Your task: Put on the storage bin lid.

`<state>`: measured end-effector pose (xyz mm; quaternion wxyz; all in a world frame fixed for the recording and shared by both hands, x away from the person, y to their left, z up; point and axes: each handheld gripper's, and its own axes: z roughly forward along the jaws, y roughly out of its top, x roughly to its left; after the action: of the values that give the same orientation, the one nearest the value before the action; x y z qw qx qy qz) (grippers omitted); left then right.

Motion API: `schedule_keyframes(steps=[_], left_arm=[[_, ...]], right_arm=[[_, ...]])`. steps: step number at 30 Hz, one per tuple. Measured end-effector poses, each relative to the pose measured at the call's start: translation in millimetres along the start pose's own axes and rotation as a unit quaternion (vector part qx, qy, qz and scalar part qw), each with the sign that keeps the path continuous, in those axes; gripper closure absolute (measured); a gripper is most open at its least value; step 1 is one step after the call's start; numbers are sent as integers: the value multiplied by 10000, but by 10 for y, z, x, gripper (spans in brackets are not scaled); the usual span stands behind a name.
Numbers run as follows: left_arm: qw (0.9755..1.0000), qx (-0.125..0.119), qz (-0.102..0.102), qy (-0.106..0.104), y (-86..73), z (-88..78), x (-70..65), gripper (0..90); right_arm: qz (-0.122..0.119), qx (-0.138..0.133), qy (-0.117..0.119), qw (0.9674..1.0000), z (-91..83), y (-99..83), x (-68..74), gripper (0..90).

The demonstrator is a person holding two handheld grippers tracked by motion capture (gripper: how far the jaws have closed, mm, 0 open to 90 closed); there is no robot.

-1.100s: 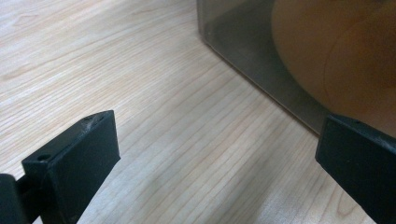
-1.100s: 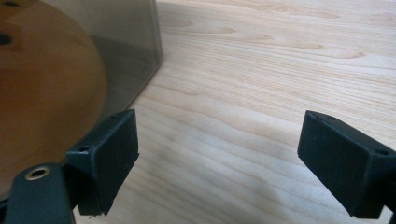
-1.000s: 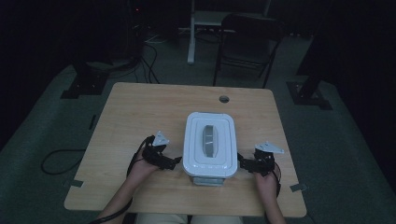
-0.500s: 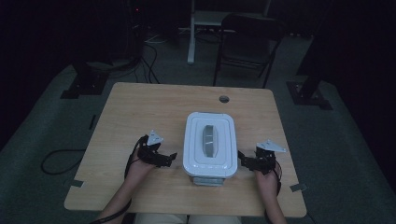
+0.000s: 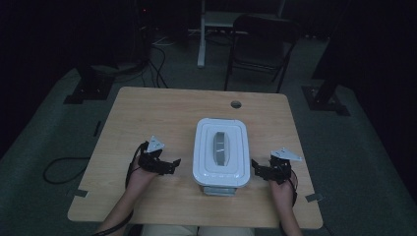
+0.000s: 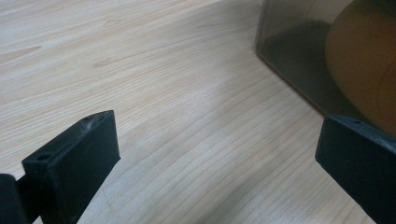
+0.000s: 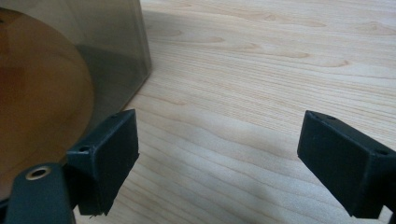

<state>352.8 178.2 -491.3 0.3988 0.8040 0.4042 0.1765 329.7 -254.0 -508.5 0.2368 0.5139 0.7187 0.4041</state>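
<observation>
Lidded storage container (image 5: 221, 153) is set mid-counter (image 5: 147, 113), flanked by the left claw (image 5: 173, 164) and right claw (image 5: 255, 167), both spread wide. Approach appears under way; next, each side wall must be engaged.

Dim room, grey floor (image 5: 59, 132), perhaps carpet; dark folding chair (image 5: 263, 46) behind wooden table (image 5: 162, 110).

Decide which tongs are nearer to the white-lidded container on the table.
Right. The right tongs almost reach the container at its right side; the left tongs sit off its left side with a wider gap. Both are open.
</observation>
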Motion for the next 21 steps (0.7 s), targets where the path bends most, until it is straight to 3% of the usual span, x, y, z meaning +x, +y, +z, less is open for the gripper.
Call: schedule_keyframes(steps=[12,21], left_arm=[[9996,18,-184,197,-106,-173,145,3],[9994,116,-204,260,-210,-224,190,3]], right_arm=[[49,-45,-95,9999,-133,-56,-85,123],[69,16,-265,9996,-202,-133,-158,122]])
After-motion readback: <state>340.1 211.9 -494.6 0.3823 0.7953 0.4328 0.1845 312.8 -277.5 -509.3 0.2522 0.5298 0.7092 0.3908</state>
